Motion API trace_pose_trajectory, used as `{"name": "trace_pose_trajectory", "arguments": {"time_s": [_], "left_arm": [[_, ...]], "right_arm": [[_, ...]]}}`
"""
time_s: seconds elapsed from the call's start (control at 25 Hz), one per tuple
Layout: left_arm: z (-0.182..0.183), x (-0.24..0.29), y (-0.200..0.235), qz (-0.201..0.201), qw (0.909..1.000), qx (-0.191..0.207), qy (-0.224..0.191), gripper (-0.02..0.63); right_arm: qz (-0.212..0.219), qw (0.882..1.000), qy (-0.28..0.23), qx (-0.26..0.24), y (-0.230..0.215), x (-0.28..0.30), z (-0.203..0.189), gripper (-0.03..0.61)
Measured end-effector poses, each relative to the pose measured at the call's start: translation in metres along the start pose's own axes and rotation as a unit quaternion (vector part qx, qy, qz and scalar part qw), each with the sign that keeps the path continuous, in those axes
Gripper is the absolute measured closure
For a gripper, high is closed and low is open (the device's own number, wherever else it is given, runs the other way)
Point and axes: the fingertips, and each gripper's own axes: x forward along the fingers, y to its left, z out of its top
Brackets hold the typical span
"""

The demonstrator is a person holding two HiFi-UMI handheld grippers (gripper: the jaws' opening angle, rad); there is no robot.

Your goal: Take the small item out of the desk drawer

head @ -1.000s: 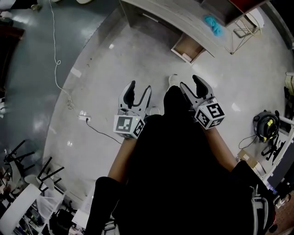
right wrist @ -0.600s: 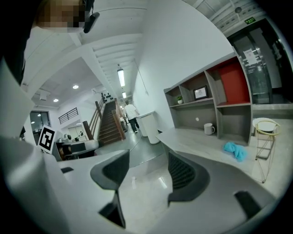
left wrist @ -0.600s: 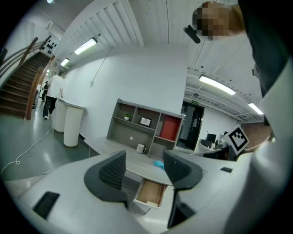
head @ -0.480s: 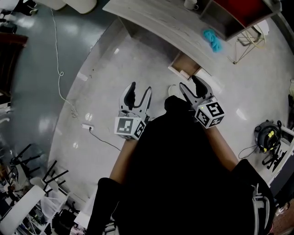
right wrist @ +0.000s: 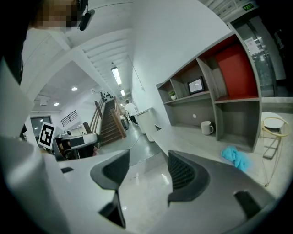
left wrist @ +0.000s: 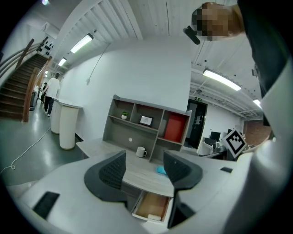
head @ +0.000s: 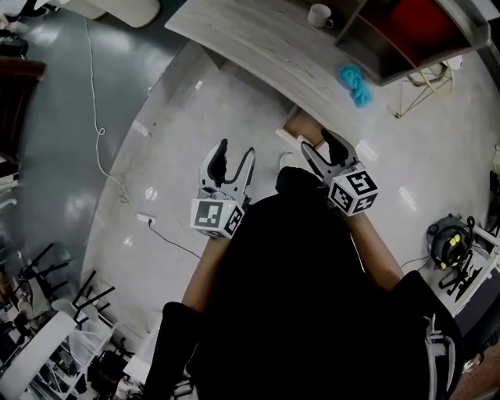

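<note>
A grey desk (head: 258,43) stands ahead of me, and its wooden drawer (head: 299,124) is pulled open below the front edge. In the left gripper view a small white item (left wrist: 154,217) lies at the near end of the drawer (left wrist: 153,203). My left gripper (head: 234,156) is held out over the floor, short of the desk, open and empty. In the head view my right gripper (head: 322,147) is open too, with its tips just in front of the drawer. The drawer does not show in the right gripper view.
On the desk are a white mug (head: 319,14), a blue cloth (head: 355,83) and a shelf unit with a red panel (head: 406,31). A cable (head: 98,117) and power strip (head: 144,219) lie on the floor to the left. A wire frame (head: 426,86) stands at the right.
The desk and the open drawer have come nearer and lower in the head view. Both grippers stay open and held out in front, and the right one's tips now reach the drawer's front.
</note>
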Motion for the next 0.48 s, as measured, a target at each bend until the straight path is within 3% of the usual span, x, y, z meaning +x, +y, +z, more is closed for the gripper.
{"name": "trace_pose_trajectory", "arguments": {"time_s": [0.48], "left_arm": [[-0.011, 0.057, -0.01, 0.005, 0.9998, -0.01, 0.018, 0.376]], "right_arm": [[0.002, 0.999, 0.054, 0.007, -0.057, 0.021, -0.027, 0.328]]}}
